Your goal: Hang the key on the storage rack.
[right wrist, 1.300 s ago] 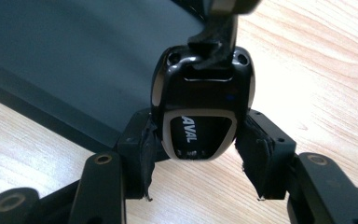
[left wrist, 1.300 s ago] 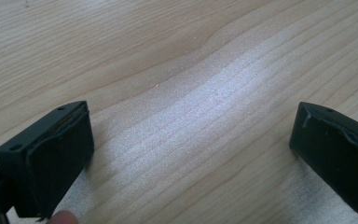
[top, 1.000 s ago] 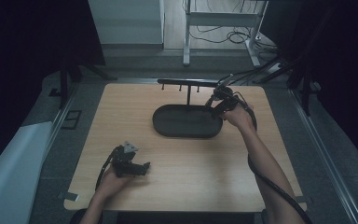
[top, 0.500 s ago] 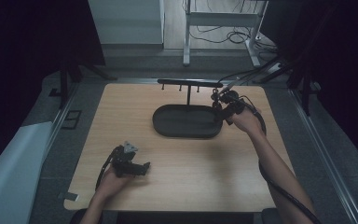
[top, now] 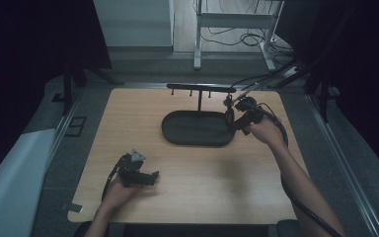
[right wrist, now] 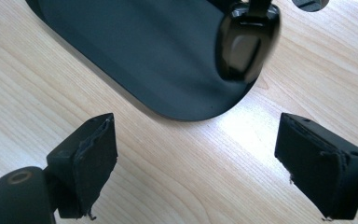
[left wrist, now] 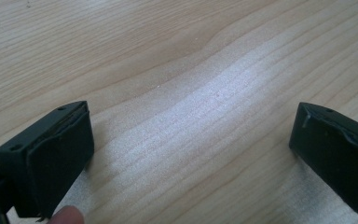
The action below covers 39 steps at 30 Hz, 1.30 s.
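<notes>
A: High view, nearest the person first: the left hand (top: 116, 195) rests low on the wooden table (top: 187, 207), holding the left gripper (top: 150, 178) flat on the wood.

B: And the left gripper view settles its state: the two black jaws stand wide apart over bare wood grain, nothing between them. A fingertip (left wrist: 65, 215) shows at the bottom edge.

A: Farther up the table, the right forearm (top: 296, 177) reaches forward to the right gripper (top: 233, 118), which sits at the right end of the dark oval tray (top: 177, 133).

B: The right gripper view shows those jaws spread wide as well, gripping nothing, with wood between them and the tray's rounded end just ahead.

A: Above that end hangs a shiny black spoon (right wrist: 247, 42), bowl downward.

B: From above, it hangs near the right end of the black rack (top: 201, 89), whose post rises from the tray's far side.

A: Beyond the table, cables (top: 237, 37) lie on the floor.
</notes>
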### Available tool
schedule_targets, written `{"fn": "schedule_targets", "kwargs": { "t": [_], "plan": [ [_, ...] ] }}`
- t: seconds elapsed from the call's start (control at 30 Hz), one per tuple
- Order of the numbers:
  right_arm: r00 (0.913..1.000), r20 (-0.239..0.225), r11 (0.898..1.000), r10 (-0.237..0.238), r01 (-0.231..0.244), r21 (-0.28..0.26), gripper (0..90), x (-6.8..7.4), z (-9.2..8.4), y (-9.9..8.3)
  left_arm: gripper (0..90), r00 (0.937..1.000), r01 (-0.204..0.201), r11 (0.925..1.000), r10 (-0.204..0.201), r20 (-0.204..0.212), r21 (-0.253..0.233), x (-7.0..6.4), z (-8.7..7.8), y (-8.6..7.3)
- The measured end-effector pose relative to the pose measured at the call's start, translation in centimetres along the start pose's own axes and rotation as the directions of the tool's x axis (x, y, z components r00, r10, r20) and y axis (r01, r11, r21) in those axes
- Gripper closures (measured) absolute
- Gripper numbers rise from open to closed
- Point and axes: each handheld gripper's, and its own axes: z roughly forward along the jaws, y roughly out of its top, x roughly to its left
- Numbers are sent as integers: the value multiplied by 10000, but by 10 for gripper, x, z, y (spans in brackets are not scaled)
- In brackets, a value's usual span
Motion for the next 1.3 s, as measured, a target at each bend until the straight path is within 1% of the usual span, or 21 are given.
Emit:
{"fn": "schedule_targets", "kwargs": {
  "t": [0.3,0.4,0.5,0.67,0.77,0.93,1.03,1.2,1.3],
  "plan": [
    [10000,-36,10000,-43,43,-23,125,-2,-6,-16,0,10000,13,10000,-13,-1,-2,0,1,0],
    [10000,-33,9999,36,-36,-105,121,-3,-11,-24,0,10000,40,10000,-40,-6,-32,0,1,0],
    [10000,-37,9999,35,-35,-162,111,-6,-15,-34,0,10000,8,10000,-8,-10,-20,0,1,0],
    [9999,-28,9996,124,-125,-271,105,-10,-20,-54,0,10000,70,10000,-70,-38,-14,0,0,0],
    [9997,-13,9993,229,-229,-294,99,-12,-20,-66,0,9999,95,10000,-95,-62,-17,0,0,0],
    [9998,79,9992,197,-194,-348,84,-12,-20,-83,0,9999,141,9999,-141,-67,-19,0,0,0],
    [9998,63,9987,205,-202,-463,63,-11,-19,-92,0,9999,97,10000,-97,-76,7,0,0,0],
    [9995,189,9974,262,-249,-674,16,-6,-15,-107,0,9999,129,9999,-129,-81,3,0,-1,-1],
    [9991,146,9956,399,-385,-854,9,-4,-10,-118,0,9999,132,9999,-132,-82,7,0,-1,-1]
  ]
}}
